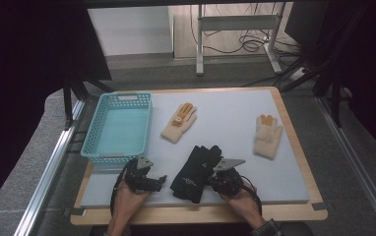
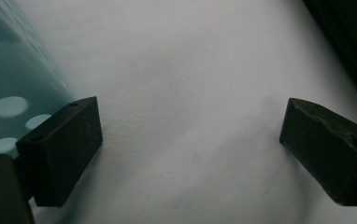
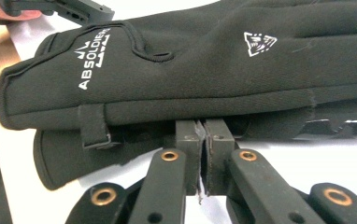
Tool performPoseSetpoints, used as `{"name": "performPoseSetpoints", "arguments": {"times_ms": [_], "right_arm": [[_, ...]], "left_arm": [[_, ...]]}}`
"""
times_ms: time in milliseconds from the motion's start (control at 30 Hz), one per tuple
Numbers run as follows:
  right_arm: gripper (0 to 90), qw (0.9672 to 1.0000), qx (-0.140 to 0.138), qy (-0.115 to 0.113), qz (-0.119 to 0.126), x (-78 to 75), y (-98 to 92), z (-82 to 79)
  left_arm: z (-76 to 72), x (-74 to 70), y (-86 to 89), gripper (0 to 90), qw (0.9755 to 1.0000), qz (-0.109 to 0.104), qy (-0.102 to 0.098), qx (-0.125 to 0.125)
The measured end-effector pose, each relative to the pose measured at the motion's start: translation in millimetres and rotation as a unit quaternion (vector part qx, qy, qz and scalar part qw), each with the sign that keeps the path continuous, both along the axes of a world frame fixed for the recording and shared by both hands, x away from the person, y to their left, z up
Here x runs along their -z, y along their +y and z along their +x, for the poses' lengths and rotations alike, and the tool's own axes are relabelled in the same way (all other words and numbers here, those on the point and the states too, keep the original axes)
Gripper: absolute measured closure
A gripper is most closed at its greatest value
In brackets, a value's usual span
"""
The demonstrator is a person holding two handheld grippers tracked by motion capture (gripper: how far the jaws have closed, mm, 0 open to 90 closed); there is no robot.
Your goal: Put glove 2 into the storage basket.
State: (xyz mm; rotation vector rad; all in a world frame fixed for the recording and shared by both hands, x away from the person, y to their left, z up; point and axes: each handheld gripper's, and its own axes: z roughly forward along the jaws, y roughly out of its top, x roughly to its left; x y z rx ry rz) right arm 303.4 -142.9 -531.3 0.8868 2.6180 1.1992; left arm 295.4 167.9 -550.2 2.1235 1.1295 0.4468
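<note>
black gloves (image 3: pixel 204 70), a stacked pair, lie directly ahead of the right gripper (image 3: pixel 203 140), whose jaws are together and pinching the near edge of the pair. left gripper (image 2: pixel 190 140), jaws apart over bare desk (image 2: pixel 190 70), has the blue basket (image 2: pixel 8 93) beside one jaw. two cream gloves (image 1: pixel 178 123) (image 1: pixel 267 135) lie beyond the grippers.

Both handheld grippers are matt black. The left gripper (image 1: pixel 162 180) carries two blocky rectangular jaws, one with a small hole on top, plus a grey three-cornered plate and a black cable looping beside the bare forearm. The right gripper (image 3: pixel 204 140) has black link arms with brass-ringed pivots and screw holes, a matching grey plate, and a dark checked sleeve (image 1: pixel 267 229) behind the right hand (image 1: pixel 240 196)
</note>
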Motion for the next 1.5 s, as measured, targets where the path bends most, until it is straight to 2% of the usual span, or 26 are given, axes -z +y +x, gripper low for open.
{"name": "performPoseSetpoints", "arguments": {"times_ms": [100,233,400,567,667,733,900,1033,1067,1300,1433,1500], "right_arm": [[79.4,0.9999,0.004,-0.015,-0.008,-7.8,-12.7,-2.9],[70.1,0.9985,0.038,-0.036,-0.014,-15.8,-36.8,0.6],[47.5,0.9926,0.100,-0.061,-0.032,-21.3,-78.9,13.2],[32.2,0.9866,0.146,-0.063,-0.037,-15.9,-110.2,23.2],[26.7,0.9840,0.162,-0.060,-0.044,-9.1,-122.6,28.2],[24.3,0.9832,0.167,-0.054,-0.050,-2.9,-126.6,30.6],[22.1,0.9833,0.161,-0.063,-0.056,-0.4,-125.1,29.9],[22.0,0.9830,0.163,-0.065,-0.056,-0.1,-124.9,29.3],[22.0,0.9829,0.163,-0.065,-0.056,0.0,-124.9,29.2],[22.0,0.9828,0.163,-0.067,-0.055,0.2,-125.0,28.8],[21.9,0.9828,0.163,-0.067,-0.055,0.2,-125.1,28.7],[21.9,0.9828,0.163,-0.067,-0.055,0.2,-125.1,28.7]], "left_arm": [[1.6,0.5,1.3,6.0,0.9999,-0.007,0.009,0.001],[1.8,0.6,1.2,5.9,0.9999,-0.008,0.012,-0.001],[2.1,0.6,1.0,5.8,0.9999,-0.009,0.013,-0.001],[2.3,0.8,0.5,5.2,0.9999,-0.009,0.013,-0.003],[2.4,1.0,0.2,5.2,0.9998,-0.013,0.012,-0.005],[2.3,0.9,-0.1,5.2,0.9998,-0.013,0.012,-0.006],[1.5,0.1,-1.5,6.4,0.9997,-0.015,0.010,-0.013],[1.5,-4.4,-7.2,8.6,0.9986,-0.049,0.018,-0.003],[1.7,-6.3,-9.5,8.6,0.9987,-0.049,0.018,-0.001],[8.4,-38.3,-36.1,5.3,0.9995,-0.022,0.008,0.020],[12.4,-51.3,-52.5,2.4,0.9988,-0.031,0.021,0.032],[14.0,-55.6,-63.1,0.6,0.9971,-0.047,0.039,0.045]]}}
